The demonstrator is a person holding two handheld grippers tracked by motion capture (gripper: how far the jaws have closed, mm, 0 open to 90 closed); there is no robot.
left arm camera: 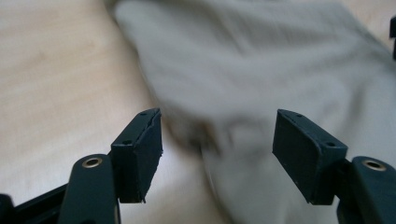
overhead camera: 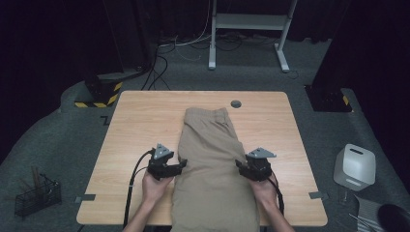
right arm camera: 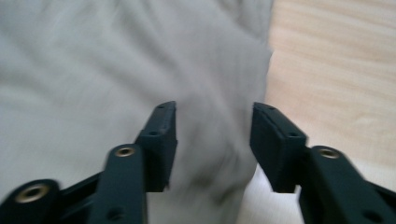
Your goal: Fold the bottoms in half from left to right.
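Off the table's corner at 10 o'clock, a black block with yellow-and-black hazard stripes (overhead camera: 99, 92) sits on the grey floor. At 12 o'clock stands a white metal frame (overhead camera: 249, 29), with dark cables (overhead camera: 159, 65) trailing just left of it. At 4 o'clock rests a white boxy device (overhead camera: 355, 166). At 8 o'clock sits a black wire basket (overhead camera: 36, 195).

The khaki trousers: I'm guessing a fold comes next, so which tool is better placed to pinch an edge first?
Probably the left tool: its open jaws straddle the trousers' edge. The right tool, also open, has mostly cloth between its jaws, the edge nearer one jaw. Both views are blurred, so it's close.
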